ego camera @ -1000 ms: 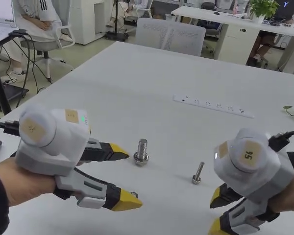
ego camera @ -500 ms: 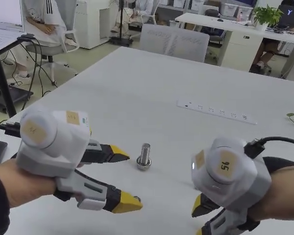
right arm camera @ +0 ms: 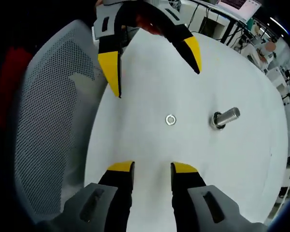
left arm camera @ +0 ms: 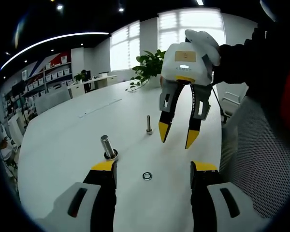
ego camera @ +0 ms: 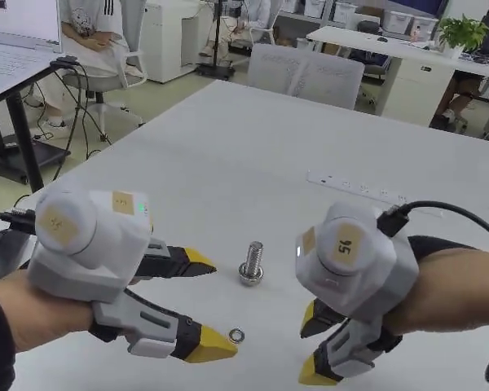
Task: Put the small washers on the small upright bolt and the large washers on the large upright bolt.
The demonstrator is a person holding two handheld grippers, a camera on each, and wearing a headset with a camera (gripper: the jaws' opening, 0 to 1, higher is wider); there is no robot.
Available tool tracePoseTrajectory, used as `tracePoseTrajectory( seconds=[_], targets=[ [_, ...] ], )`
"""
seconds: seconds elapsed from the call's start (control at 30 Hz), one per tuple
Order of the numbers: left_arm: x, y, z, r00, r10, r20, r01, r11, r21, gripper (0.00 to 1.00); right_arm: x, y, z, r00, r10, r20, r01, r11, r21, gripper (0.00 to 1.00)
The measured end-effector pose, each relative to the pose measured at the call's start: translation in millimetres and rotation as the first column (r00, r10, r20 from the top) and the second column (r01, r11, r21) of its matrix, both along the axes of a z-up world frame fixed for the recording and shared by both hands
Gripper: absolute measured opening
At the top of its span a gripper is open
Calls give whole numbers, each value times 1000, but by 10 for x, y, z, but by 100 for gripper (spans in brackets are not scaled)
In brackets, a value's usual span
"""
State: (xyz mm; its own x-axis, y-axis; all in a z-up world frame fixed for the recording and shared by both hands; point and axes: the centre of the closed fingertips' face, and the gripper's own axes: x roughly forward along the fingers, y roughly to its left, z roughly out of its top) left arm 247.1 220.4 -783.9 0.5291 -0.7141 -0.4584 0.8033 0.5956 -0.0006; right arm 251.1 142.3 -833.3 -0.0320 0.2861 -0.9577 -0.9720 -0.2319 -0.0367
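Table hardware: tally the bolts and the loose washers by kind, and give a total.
Upright bolts: 2, the large bolt and the small bolt.
Loose washers: 1, the washer lying flat between the left gripper's jaws.
Total: 3.

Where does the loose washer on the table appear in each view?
Head view: loose washer low centre, just below the large upright bolt.
Left gripper view: loose washer low centre, between the jaws, right of the bolt.
Right gripper view: loose washer centre, ahead of the jaws, left of the bolt.
Shared landmark: the large upright bolt.
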Motion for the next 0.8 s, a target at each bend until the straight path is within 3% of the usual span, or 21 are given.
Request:
tracePoseTrajectory(
  seconds=[0.47,0.8],
  targets=[
    [-56,69,-53,1000,20,-10,-20,1000,-2,61,95,406,-12,999,48,-3,-48,999,18,31],
    [-82,117,-76,999,33,-16,-33,999,-6,61,88,632,-184,996,81,-32,-81,997,4,31]
  ],
)
